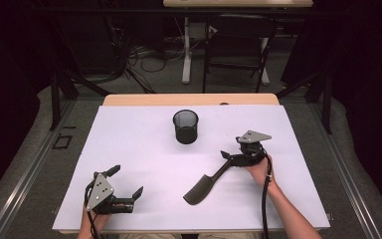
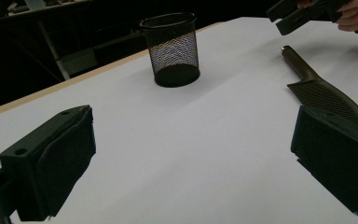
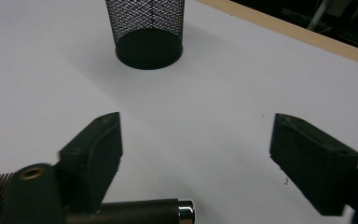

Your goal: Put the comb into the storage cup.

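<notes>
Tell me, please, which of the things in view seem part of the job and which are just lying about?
Likely in play:
- mesh cup
- brush
- left hand-held gripper, open
- right hand-held gripper, open, over the brush handle

Just about:
- chair
- cables on the floor

In the high view the desk's [image 1: 189,149] near edge runs off the bottom, taking both forearms with it. In the right claw [image 3: 196,154] view the mesh cup [image 3: 145,28] loses its rim at the top edge, and the brush [image 3: 135,211] shows just its handle end and a sliver of bristles at the bottom left. In the left claw [image 2: 191,154] view the near jaw on the right covers part of the brush head, and the far claw [image 2: 307,14] is cut by the top edge.
</notes>
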Demonstrator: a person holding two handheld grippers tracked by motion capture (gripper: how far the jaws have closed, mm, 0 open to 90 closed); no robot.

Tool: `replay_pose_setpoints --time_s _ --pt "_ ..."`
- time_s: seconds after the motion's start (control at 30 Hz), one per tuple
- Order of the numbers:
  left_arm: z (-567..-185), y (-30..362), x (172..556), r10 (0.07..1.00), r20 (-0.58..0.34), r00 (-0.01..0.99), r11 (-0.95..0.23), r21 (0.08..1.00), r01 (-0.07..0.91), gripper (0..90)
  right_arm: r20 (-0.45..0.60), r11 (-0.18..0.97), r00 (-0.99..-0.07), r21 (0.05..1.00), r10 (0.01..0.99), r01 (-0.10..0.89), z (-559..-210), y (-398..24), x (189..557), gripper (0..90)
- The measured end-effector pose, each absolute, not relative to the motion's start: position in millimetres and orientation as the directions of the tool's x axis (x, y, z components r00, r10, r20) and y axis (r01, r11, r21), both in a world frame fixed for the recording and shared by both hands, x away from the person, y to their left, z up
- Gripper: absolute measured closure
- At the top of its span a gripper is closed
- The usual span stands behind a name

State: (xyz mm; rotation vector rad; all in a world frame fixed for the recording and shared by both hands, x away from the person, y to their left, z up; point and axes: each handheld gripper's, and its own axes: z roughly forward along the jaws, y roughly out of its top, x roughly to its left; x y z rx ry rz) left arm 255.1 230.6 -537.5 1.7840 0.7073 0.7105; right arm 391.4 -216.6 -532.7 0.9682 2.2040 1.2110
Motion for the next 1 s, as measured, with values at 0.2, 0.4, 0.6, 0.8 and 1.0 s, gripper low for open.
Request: replay_pose_setpoints --time_s 0.2,0.4,0.6,0.8,1.0 --pt "-537 232 254 0.749 0.130 0.649 -0.283 0.949 0.137 0.2 -0.035 0.392 -0.678 0.837 0.735 0.382 -537 -214 392 64.4" --pt "-537 232 254 0.748 0.130 0.651 -0.286 0.948 0.140 0.2 -0.076 0.455 -0.690 0.802 0.720 0.386 -542 -207 389 90.0" --pt "-538 233 253 0.749 0.133 0.650 -0.291 0.946 0.142 0.2 -0.102 0.472 -0.673 0.789 0.732 0.393 -544 -206 390 90.0" --pt "-537 233 254 0.748 0.140 0.649 -0.297 0.945 0.139 0.2 -0.110 0.484 -0.668 0.775 0.736 0.407 -546 -208 392 90.0" --pt "-538 232 253 0.746 0.141 0.651 -0.300 0.944 0.140 0.2 -0.110 0.502 -0.674 0.756 0.730 0.420 -548 -208 393 90.0"
